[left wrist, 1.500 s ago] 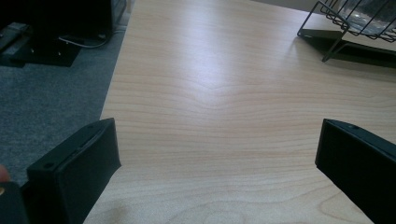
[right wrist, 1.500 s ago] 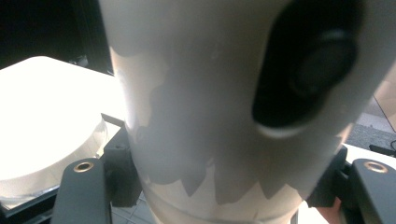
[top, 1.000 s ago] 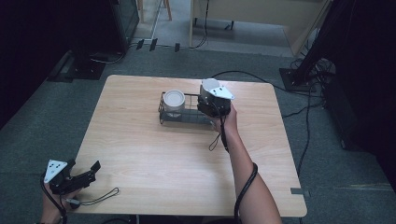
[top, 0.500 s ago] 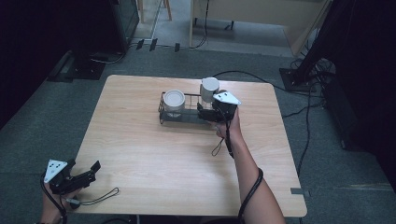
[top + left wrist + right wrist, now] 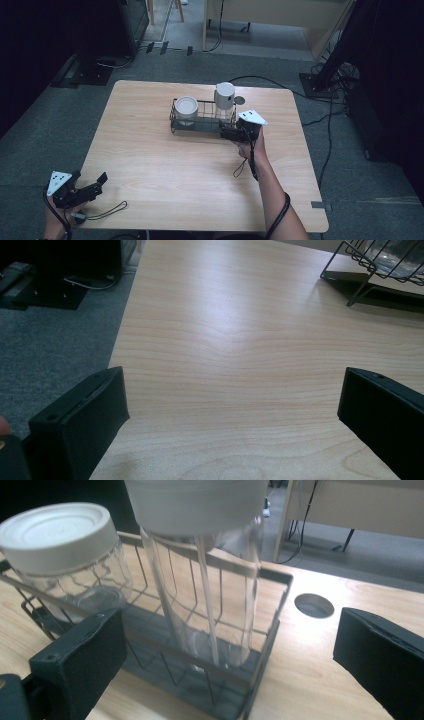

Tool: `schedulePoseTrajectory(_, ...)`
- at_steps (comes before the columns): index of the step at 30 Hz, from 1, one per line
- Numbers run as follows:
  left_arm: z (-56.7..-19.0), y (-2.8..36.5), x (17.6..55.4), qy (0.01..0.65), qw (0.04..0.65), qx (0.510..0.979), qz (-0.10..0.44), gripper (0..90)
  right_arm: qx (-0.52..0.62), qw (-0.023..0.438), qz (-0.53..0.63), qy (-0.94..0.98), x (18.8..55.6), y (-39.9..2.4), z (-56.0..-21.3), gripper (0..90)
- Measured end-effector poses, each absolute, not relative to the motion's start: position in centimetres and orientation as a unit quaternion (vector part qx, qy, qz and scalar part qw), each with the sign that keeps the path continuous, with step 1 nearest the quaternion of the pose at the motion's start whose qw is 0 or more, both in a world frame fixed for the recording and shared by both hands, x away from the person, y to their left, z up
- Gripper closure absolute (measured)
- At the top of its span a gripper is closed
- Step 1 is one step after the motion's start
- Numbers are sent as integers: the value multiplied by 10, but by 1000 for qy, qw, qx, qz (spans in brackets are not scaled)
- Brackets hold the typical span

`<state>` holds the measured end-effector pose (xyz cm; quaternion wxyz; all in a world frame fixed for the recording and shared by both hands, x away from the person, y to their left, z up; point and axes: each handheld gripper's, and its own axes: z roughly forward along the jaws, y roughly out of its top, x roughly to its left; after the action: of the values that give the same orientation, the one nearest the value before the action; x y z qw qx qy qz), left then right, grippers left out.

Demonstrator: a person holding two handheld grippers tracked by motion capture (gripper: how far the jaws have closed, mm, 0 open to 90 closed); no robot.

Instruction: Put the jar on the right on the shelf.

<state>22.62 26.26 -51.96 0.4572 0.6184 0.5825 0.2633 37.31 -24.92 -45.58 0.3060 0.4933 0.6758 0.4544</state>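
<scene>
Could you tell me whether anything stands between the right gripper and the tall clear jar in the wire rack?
Yes: the black wire rack's near side crosses in front of the tall clear jar with the white lid. The right gripper, jaws open, faces it; nothing else intervenes.

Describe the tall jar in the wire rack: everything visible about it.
The tall jar is clear, glass or plastic by its look, with a wide white lid. It appears empty. It stands upright at the right end of the black wire rack, taller than the short lidded jar at the other end and apart from it. Its base rests on the rack's floor. The right gripper sits just in front, jaws open and off it.
</scene>
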Motion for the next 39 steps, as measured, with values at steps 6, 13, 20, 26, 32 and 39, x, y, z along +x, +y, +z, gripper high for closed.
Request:
schedulePoseTrajectory(6,-520,263,226,584,456,618,263,0,495,307,454,674,363,-257,-462,5)
schedulePoseTrajectory(13,-520,263,226,584,456,617,263,0,507,307,452,667,353,-271,-470,6)
schedulePoseTrajectory(20,-520,263,226,584,456,618,263,0,517,309,444,664,341,-288,-481,6)
schedulePoseTrajectory(26,-520,263,226,585,455,617,263,0,528,311,437,659,328,-305,-490,6)
schedulePoseTrajectory(32,-520,263,226,586,457,616,263,0,537,311,429,657,315,-319,-499,6)
schedulePoseTrajectory(39,-520,263,226,585,457,616,263,0,544,316,420,654,300,-335,-506,6)
